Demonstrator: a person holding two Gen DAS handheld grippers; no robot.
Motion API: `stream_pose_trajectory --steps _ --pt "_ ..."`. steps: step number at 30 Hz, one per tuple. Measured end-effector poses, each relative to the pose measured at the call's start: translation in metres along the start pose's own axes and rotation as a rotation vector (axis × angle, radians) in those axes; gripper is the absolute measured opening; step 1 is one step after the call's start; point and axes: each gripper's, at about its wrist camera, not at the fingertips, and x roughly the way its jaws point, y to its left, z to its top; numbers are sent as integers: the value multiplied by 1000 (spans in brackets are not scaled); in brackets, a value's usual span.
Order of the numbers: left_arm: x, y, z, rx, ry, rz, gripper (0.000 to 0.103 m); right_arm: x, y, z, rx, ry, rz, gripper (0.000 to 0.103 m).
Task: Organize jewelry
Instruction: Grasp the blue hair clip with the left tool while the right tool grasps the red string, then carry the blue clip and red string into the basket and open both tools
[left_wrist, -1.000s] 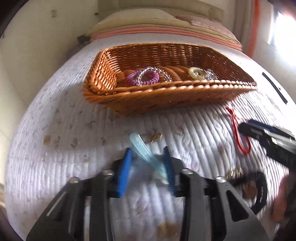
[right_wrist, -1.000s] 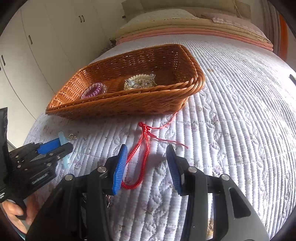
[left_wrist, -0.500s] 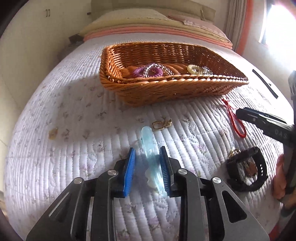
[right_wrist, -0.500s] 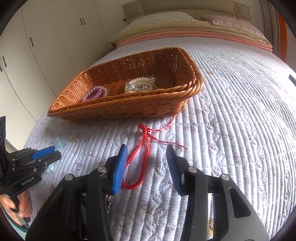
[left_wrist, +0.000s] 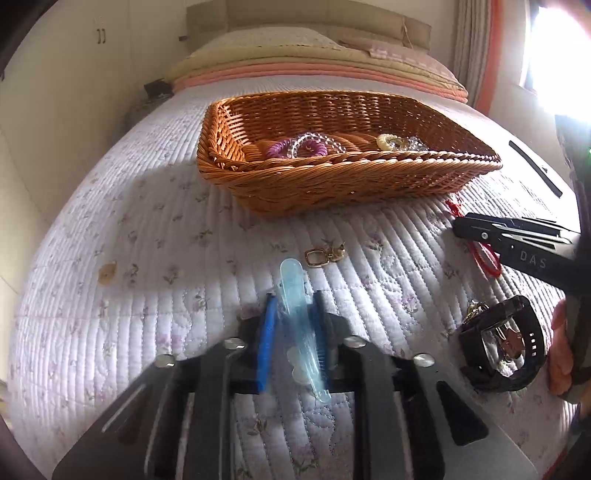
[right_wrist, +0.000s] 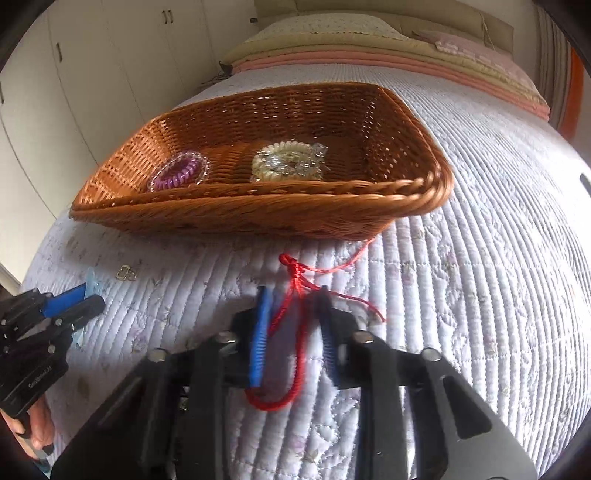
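We work over a quilted floral bed (left_wrist: 140, 229) beside white wardrobes (right_wrist: 92, 74); left gripper (left_wrist: 293, 314) fingers narrowly straddle the blue clip (left_wrist: 301, 328), right gripper (right_wrist: 293, 310) fingers narrowly straddle the red cord (right_wrist: 295, 332), grip unclear.

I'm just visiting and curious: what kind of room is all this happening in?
Most likely a bedroom. The work surface is a bed with a quilted floral bedspread, pillows lie at its head, and tall wardrobe doors line the wall.

My two grippers have black bodies, silver screws, ribbed blue fingers (left_wrist: 266, 343); the right gripper (left_wrist: 517, 242) is lettered "DAS".
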Motion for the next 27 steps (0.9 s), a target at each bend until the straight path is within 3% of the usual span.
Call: stream_pose_trajectory --steps 1,7,15,21,27 --pt "0 1 0 -2 -3 -2 9 -3 -1 -2 -11 -3 11 6" --pt "-8 5 -1 -14 -32 -22 9 -22 -5 -9 -4 -52 116 5" --pt "-47 10 1 -43 -134 -94 9 -62 1 -5 -18 -148 175 5" --pt "-89 2 26 -38 -265 -132 9 -109 11 14 -50 -293 181 5" --pt "-104 -10 75 0 -342 -129 9 -133 15 63 -85 -390 130 5"
